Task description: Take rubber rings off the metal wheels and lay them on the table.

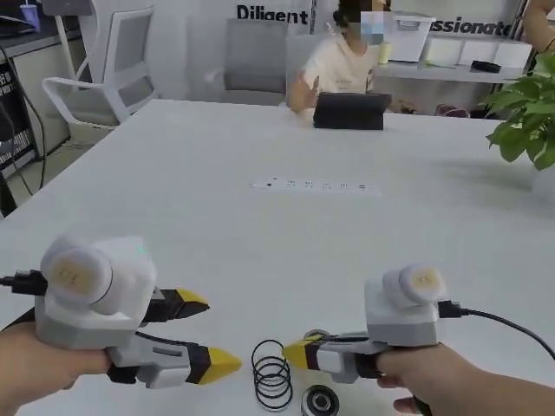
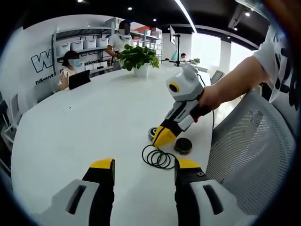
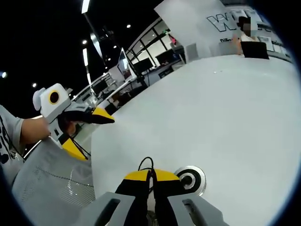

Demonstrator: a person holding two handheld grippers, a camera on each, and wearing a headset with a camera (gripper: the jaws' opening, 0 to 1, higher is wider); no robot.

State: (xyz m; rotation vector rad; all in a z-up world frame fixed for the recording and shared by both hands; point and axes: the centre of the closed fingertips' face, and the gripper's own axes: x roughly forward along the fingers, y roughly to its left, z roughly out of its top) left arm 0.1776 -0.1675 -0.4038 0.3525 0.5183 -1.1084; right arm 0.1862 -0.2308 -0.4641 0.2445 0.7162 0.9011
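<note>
Near left, the left gripper (image 1: 208, 331) hovers with its fingers open. The right gripper (image 1: 297, 351) has its fingers closed on a ring (image 3: 146, 164), at the ring pile (image 1: 271, 374) on the desk (image 1: 260, 225), just left of two wheels (image 1: 321, 401).

head view: above, forward-down | gripper views: low, close, facing each other | all 3 share rubber rings (image 1: 272, 374)

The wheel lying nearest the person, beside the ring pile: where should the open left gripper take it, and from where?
Likely across the outer rim of the wheel, jaws on opposite sides, coming straight down. It lies flat, face up, and the rubber rings lie beside it toward the left gripper.
</note>
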